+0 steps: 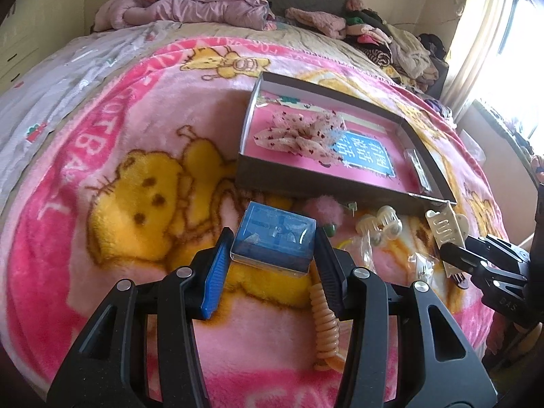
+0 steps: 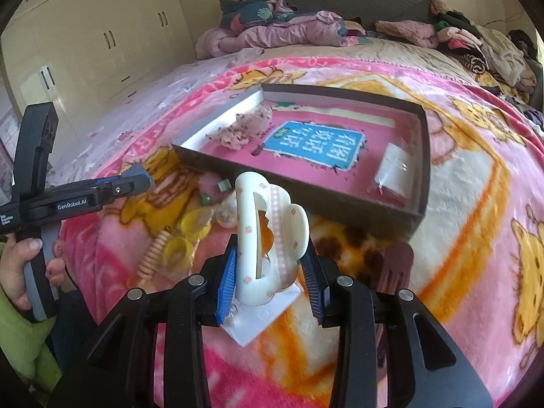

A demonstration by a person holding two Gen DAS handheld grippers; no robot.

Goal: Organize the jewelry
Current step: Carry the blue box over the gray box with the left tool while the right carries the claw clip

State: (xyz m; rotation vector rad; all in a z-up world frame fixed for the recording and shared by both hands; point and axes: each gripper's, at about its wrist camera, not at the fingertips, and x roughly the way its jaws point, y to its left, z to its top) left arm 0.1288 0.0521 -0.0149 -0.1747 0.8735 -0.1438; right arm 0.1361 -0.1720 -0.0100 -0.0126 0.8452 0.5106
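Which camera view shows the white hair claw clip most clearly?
The right wrist view: the white hair claw clip fills the centre, held upright between the right gripper jaws. The left wrist view shows it only at the right edge, small and partly hidden.

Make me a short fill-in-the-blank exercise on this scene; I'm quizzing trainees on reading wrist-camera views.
1. The left gripper holds a small ____ box.
2. The right gripper holds a white hair ____.
3. The scrunchie lies inside the open ____.
4. Everything rests on a pink blanket covering a ____.

Missing words: blue; clip; tray; bed
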